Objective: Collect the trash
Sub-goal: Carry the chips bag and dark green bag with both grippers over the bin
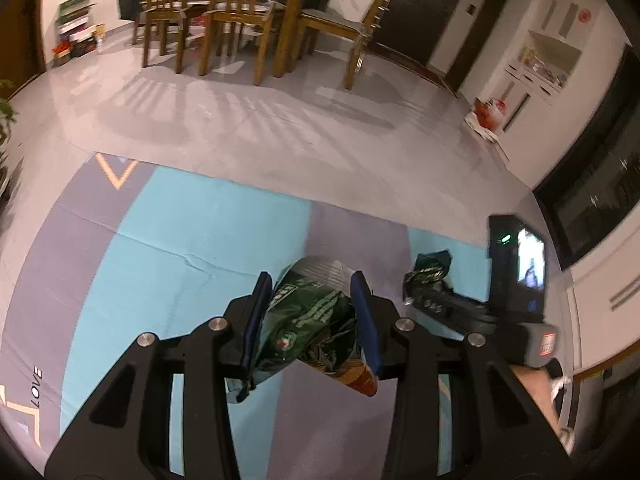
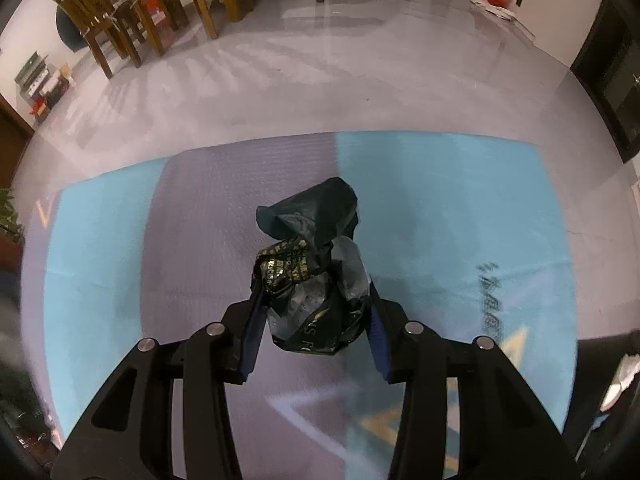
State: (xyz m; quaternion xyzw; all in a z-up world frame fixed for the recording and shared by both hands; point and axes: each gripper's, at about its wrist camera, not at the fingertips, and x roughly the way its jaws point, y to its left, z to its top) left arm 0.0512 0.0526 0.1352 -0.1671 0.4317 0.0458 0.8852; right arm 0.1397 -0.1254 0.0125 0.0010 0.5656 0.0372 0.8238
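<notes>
From the left wrist, we have the left gripper [image 1: 312, 284] clamped on a crumpled green snack bag [image 1: 308, 320], both pads pressed into its sides, the bag lifted clear of the blue-and-grey mat [image 1: 160, 248]. It looks feather-light, crinkly foil that gives under the pads and is likely slick (we judge a hold across the bunched middle, as here, safest). There is white print and a small round logo on the green, too crumpled to read. On the mat's edge we can read "LOVE". Off to the right, the right gripper [image 1: 420, 286] sits low over a dark wrapper [image 1: 430, 266].

From the right wrist, we see that dark wrapper [image 2: 312, 264] lying on the mat [image 2: 440, 200] between the fingers; the pads look to be touching its sides, so we call it gripped, barely. It is thin plastic film, soft and springy, so we'd pinch the dense lower bunch. Gold lettering shows, unreadable; blurred characters are printed on the mat.
</notes>
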